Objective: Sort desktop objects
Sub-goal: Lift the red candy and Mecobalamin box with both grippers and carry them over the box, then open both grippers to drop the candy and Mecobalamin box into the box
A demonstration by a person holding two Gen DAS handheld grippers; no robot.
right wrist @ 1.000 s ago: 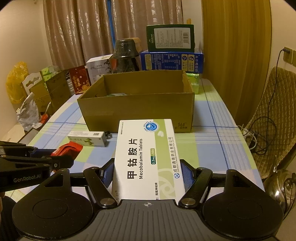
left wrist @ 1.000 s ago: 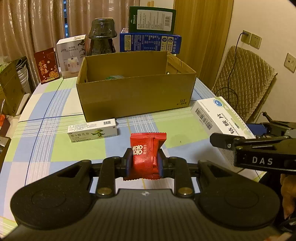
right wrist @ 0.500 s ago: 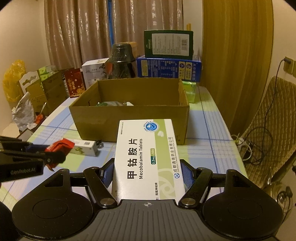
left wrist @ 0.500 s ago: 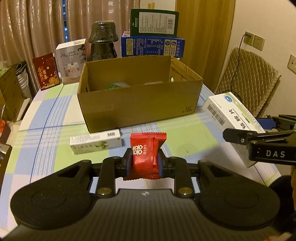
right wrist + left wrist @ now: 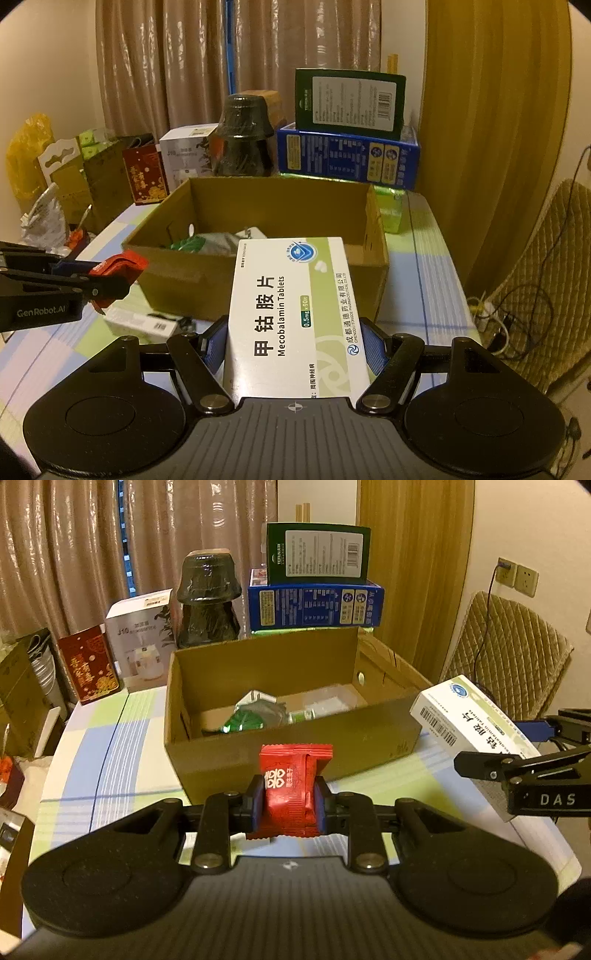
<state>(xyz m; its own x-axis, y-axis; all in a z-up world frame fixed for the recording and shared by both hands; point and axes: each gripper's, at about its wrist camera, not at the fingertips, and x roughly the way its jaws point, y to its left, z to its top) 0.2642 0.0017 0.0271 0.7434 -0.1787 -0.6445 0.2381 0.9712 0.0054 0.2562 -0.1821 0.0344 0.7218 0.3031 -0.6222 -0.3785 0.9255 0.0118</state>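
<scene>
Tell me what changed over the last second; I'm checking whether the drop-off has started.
Both grippers moved toward the cardboard box, high enough to see its contents. The left gripper still clamps the red packet, the right gripper still the tablet box. Nothing was released. The small white box stays on the table.

Both grippers have advanced toward the cardboard box [image 5: 295,738], so its contents show; the small white box [image 5: 142,323], apparently unmoved, is nearer.
</scene>
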